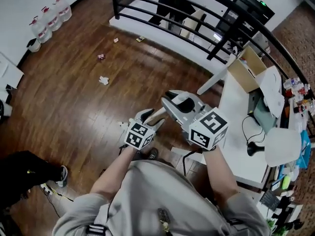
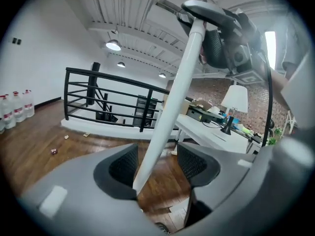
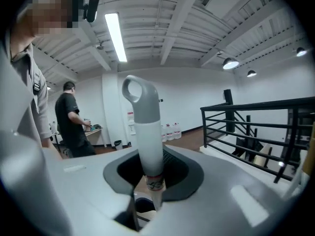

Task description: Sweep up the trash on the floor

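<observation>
My right gripper (image 1: 178, 101) (image 3: 150, 170) is shut on the broom's grey handle (image 3: 145, 127), whose looped end sticks up past the jaws. The white broom pole (image 2: 178, 87) (image 1: 156, 116) slants down from it and passes between the jaws of my left gripper (image 1: 147, 116) (image 2: 156, 163), which stand open; the pole lies close to the left pad. Trash is scattered on the wooden floor ahead: a crumpled white paper (image 1: 103, 80), a red wrapper (image 1: 101, 56) (image 2: 53, 151) and small scraps (image 1: 141, 39) (image 2: 66, 137) near the railing. The broom head is hidden.
A black railing (image 1: 162, 14) (image 2: 118, 90) borders the far side of the floor. A cluttered white desk (image 1: 241, 127) with a cardboard box (image 1: 243, 73) stands to the right. Water bottles (image 1: 49, 18) line the left wall. A person in black (image 3: 71, 122) stands behind; another person's leg (image 1: 24, 173) is at lower left.
</observation>
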`<state>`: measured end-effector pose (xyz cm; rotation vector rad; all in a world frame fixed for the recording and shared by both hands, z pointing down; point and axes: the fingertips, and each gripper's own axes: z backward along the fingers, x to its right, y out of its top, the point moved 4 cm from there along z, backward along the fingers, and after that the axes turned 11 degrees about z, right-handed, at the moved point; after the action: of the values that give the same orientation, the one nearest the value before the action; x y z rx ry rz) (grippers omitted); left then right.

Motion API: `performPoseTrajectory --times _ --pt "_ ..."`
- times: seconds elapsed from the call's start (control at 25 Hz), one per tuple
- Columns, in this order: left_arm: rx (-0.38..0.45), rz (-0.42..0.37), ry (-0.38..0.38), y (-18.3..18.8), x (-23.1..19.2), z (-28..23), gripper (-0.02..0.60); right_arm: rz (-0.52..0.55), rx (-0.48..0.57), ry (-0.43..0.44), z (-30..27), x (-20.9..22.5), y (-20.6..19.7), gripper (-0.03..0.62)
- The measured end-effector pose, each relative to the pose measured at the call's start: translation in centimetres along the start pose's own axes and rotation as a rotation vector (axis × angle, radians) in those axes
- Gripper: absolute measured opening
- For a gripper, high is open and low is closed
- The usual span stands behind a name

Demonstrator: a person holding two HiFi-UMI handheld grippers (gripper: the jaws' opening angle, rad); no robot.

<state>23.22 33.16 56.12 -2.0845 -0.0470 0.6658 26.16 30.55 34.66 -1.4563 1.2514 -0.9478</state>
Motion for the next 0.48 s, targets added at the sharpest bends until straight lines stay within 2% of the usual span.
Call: performPoseTrajectory --times 0.12,0.2,0.32,0.48 --pt "0.041 0.049 0.067 -0.7 -3.1 2.2 0.216 0.015 -0.006 0.109 -4.0 -2.5 0.6 0.071" --pt "0.072 0.067 0.134 -1.7 -5.7 3.8 0.116 0.019 -0.023 0.176 -6.6 -4.0 0.1 0.071" --pt "0.059 0.045 0.194 -3.5 -8.9 5.8 0.115 0.015 -0.049 0.242 -10.2 -5.8 -1.0 0.071" --pt "0.077 0.106 0.266 -4.9 -12.9 8.5 0.114 0.012 -0.076 0.330 -15.3 -7.8 -1.5 0.073"
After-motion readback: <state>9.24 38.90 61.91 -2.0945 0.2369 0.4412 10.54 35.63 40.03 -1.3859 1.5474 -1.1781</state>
